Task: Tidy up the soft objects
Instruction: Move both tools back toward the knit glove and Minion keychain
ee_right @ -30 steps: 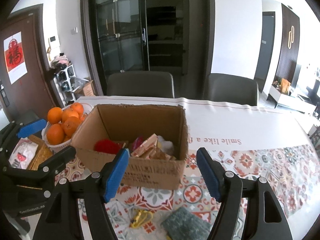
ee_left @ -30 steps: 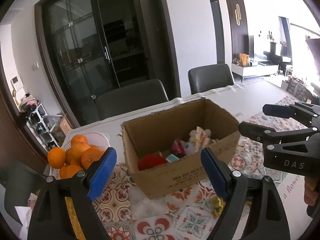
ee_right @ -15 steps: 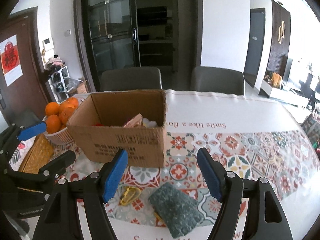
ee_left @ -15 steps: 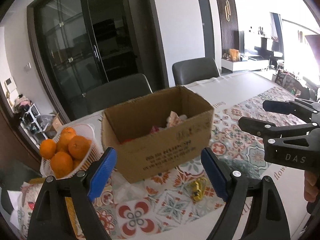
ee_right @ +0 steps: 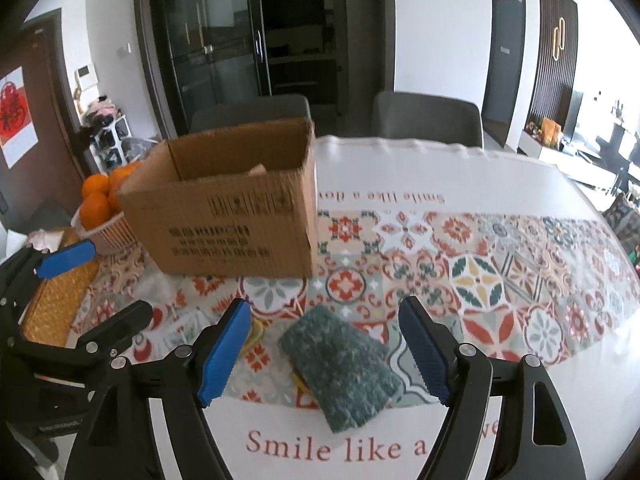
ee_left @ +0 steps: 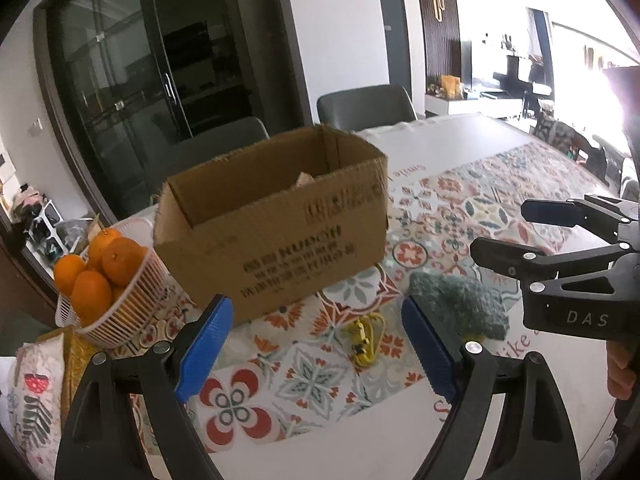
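Observation:
An open cardboard box (ee_left: 276,224) stands on the patterned tablecloth; it also shows in the right wrist view (ee_right: 236,204). A dark green fuzzy cloth (ee_right: 340,364) lies flat in front of the box, between my right gripper's (ee_right: 324,354) open fingers and a little beyond them. It shows in the left wrist view (ee_left: 460,306) too. A small yellow item (ee_left: 364,340) lies beside the cloth. My left gripper (ee_left: 316,350) is open and empty above the table, near the yellow item.
A white basket of oranges (ee_left: 100,276) stands left of the box, also seen in the right wrist view (ee_right: 100,208). A woven mat (ee_right: 56,304) lies at the left. Two grey chairs (ee_right: 424,118) stand behind the table.
Both grippers have pulled back from the box and dropped lower toward the table. The box contents are now mostly hidden, and the green cloth sits closer between the right fingers.

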Motion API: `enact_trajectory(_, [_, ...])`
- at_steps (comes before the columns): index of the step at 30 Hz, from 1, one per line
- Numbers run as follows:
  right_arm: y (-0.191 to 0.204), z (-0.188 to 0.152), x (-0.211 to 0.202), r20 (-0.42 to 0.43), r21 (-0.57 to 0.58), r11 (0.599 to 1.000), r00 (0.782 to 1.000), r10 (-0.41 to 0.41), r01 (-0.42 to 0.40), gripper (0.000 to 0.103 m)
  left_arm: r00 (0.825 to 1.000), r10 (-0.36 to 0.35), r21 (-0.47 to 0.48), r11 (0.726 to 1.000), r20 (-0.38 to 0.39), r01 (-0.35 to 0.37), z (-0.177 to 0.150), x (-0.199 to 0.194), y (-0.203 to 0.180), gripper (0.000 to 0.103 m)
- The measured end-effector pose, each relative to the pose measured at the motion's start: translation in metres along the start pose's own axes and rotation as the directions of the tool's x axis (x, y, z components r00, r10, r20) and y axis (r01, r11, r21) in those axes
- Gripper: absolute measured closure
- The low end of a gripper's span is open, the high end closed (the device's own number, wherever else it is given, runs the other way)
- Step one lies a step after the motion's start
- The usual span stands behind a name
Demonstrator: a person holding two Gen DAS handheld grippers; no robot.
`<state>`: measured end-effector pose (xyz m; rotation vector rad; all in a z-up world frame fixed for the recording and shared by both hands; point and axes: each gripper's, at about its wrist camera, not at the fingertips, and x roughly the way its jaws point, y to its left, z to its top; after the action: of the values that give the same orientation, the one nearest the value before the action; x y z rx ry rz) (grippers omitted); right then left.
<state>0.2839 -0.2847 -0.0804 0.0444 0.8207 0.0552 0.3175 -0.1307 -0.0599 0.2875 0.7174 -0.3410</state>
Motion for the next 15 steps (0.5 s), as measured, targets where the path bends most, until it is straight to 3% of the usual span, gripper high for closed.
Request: enact_trajectory(15, [-0.009, -0.038, 0.04, -0.139, 0.006, 1.0, 0.99, -0.013, 0.014, 0.023, 0.987, -0.072, -0.016, 0.997, -0.141, 0.071, -0.033, 0.049, -0.015, 0.016])
